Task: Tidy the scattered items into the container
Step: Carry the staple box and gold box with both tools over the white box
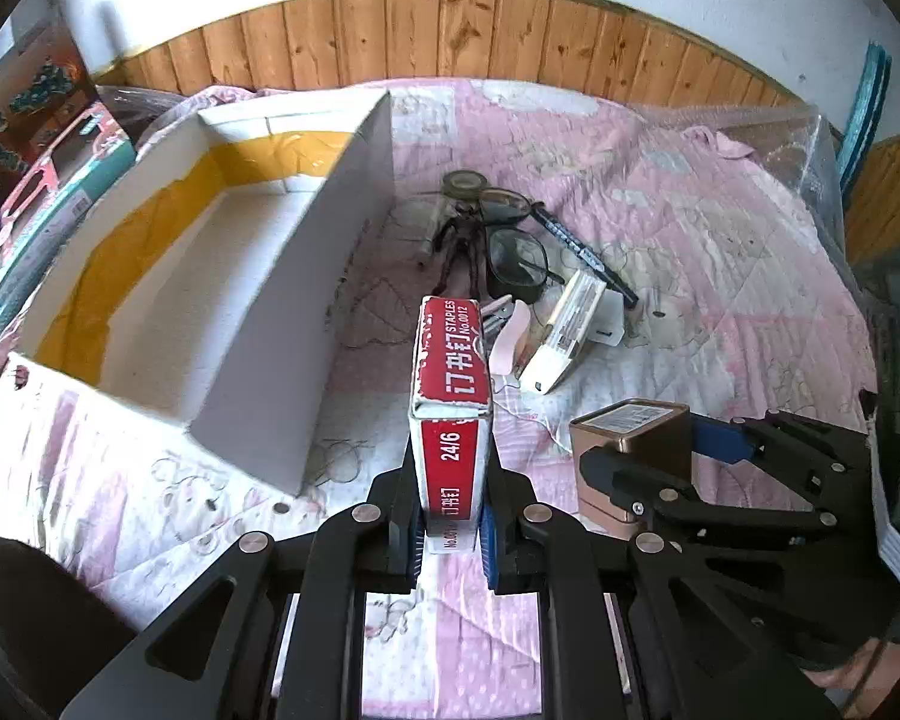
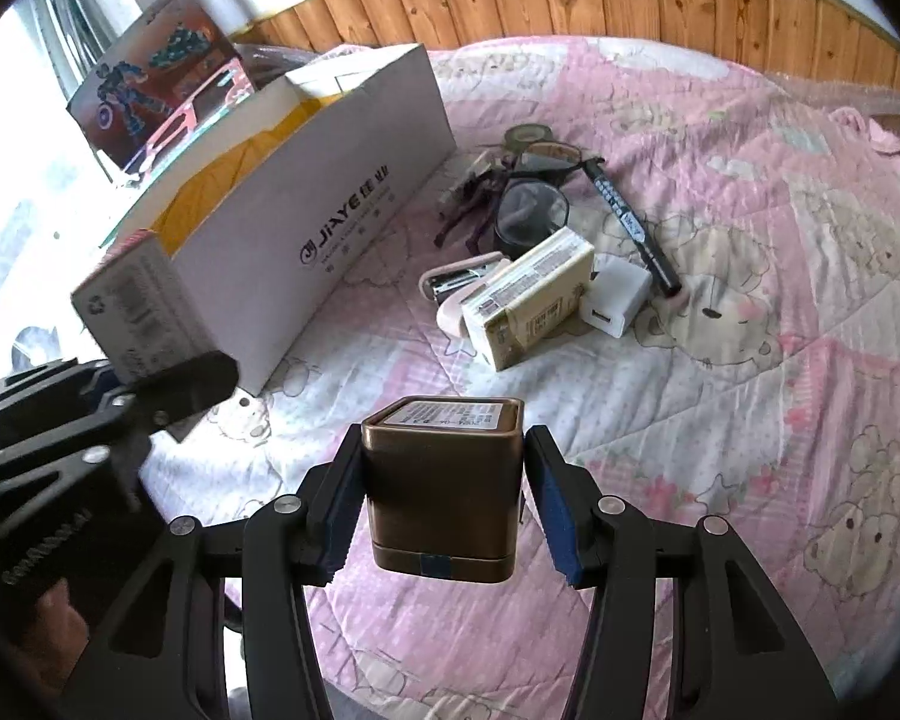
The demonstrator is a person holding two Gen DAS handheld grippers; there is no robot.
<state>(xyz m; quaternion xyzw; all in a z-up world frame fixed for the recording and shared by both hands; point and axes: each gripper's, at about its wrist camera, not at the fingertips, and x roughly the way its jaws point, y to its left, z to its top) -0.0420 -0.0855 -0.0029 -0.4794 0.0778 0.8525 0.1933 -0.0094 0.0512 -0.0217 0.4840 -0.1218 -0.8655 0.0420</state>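
Left wrist view, my left gripper (image 1: 450, 531): closed on the red and white cardboard box of staples (image 1: 452, 414), pinched only at its near end, the rest jutting forward above the pink quilted bed cover (image 1: 690, 228).
Left wrist view, risk: I judge the box could pivot or slide out, since most of its length hangs free.
Left wrist view, container: the white open cardboard box with yellow tape inside (image 1: 210, 276) sits to my left; its tall near wall stands between the staples and the inside.
Right wrist view, my right gripper (image 2: 444, 510): the left pad presses the brown square metal tin (image 2: 444, 480), a slim gap shows at the right pad; held off the bed, I think, but loosely.
Right wrist view, risk: the tin may drop, or my two grippers collide near the container.
Right wrist view, remaining clutter: glasses (image 2: 534, 204), black marker pen (image 2: 630, 222), cream carton (image 2: 534, 294), white charger cube (image 2: 615, 300), beside the container.
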